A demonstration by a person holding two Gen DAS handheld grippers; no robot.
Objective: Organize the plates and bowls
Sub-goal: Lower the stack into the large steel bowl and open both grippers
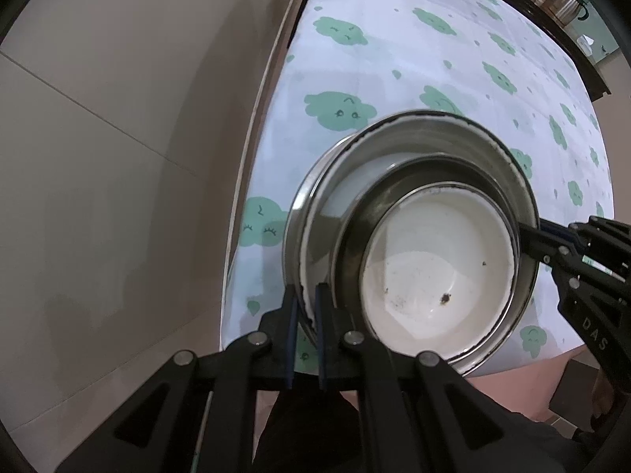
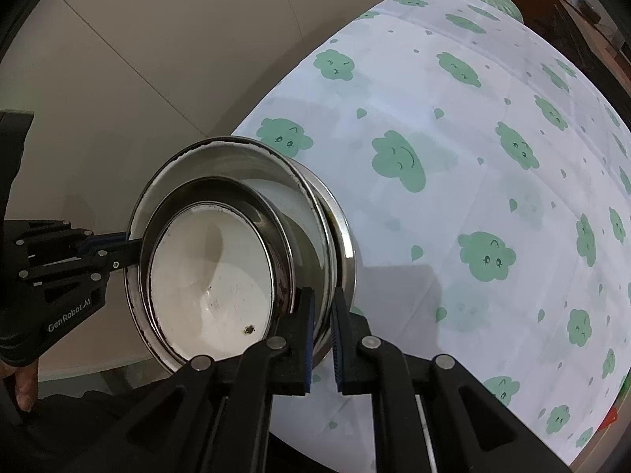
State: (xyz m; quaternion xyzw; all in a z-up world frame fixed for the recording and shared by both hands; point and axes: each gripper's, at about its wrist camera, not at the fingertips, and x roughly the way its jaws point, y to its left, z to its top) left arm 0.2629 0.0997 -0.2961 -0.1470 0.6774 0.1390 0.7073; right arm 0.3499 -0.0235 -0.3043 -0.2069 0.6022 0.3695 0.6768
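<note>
— Two grippers on one stack point(image 1: 414, 244): why both?
— We pinch its outer rim, left gripper point(image 1: 305, 307) and right gripper point(image 2: 321, 323) opposite, fingers clamped, keeping nested bowls level above the desk point(image 2: 453, 236).

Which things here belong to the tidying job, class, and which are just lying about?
Job: nested bowls, left gripper, right gripper, both clamped on the outer bowl's rim.
Lying about: cloud-print tablecloth, metal kettle on the far counter.
</note>
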